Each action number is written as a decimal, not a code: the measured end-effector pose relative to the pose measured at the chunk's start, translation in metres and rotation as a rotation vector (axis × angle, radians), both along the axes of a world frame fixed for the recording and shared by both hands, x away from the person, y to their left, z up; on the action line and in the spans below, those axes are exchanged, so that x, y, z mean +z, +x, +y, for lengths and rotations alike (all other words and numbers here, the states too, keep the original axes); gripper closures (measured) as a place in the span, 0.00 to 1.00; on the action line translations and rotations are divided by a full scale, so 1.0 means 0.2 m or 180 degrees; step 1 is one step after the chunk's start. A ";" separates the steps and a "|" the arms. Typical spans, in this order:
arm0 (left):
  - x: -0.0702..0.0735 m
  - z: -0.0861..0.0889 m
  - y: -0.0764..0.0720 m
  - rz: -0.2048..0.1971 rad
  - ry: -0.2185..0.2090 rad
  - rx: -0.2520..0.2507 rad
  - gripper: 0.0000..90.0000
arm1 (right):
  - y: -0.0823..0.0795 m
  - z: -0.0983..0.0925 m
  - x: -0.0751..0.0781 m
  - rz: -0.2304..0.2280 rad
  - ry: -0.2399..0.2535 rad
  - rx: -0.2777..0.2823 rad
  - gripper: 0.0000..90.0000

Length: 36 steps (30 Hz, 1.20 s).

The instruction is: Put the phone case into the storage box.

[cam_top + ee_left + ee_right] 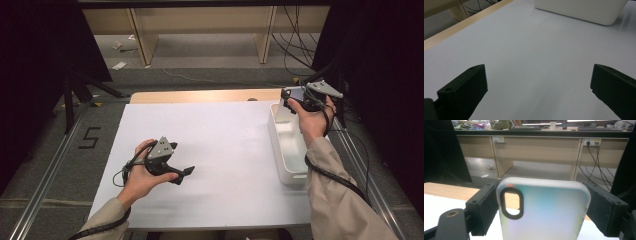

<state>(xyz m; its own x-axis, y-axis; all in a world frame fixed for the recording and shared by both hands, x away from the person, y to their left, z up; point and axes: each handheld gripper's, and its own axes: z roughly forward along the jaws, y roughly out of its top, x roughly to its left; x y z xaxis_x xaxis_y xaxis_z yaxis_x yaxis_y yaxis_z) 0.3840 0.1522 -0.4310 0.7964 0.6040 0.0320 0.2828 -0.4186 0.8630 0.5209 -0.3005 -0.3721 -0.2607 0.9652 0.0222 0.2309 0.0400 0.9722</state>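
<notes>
The work in hand looked to be the lifting of a phone case (544,210) out of the white bin (286,165) that stood along the right edge of the tabletop (220,150). Judged from how things lay, the pick itself was done: the right gripper (289,96) was raised over the far end of the bin, near the far right corner of the tabletop, with the case carried upright in it. What remained, by that reading, was to bring the case across and set it down on the bare white sheet; nothing of the kind lay there yet.

In the right gripper view the case stood between the two black jaws, its rounded top corners uppermost and the dark oval camera cut-out at its upper left. The frosted, faintly iridescent shell spanned the whole gap, and each jaw pressed against one long edge, so the jaws stood wide yet were clenched on the case across its width. How deep the lower part sat in the grip was cut off by the bottom of that view.

The left gripper (186,173) waited low over the middle of the sheet, nearer the person's side. Its jaws were spread apart with nothing between them, only plain white surface beneath, and the bin's near wall well ahead.
</notes>
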 end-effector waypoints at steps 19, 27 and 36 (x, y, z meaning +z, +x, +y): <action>0.00 0.00 0.00 -0.0001 -0.0005 0.0006 0.00 | 0.05 0.01 -0.01 0.0060 -0.0010 -0.0022 0.20; 0.00 0.00 0.00 -0.0003 -0.0001 0.0007 0.00 | 0.07 0.01 -0.02 0.0093 -0.0017 -0.0028 0.20; 0.00 0.00 0.00 -0.0004 -0.0006 0.0009 0.00 | 0.08 0.02 -0.04 0.0124 -0.0018 -0.0039 0.20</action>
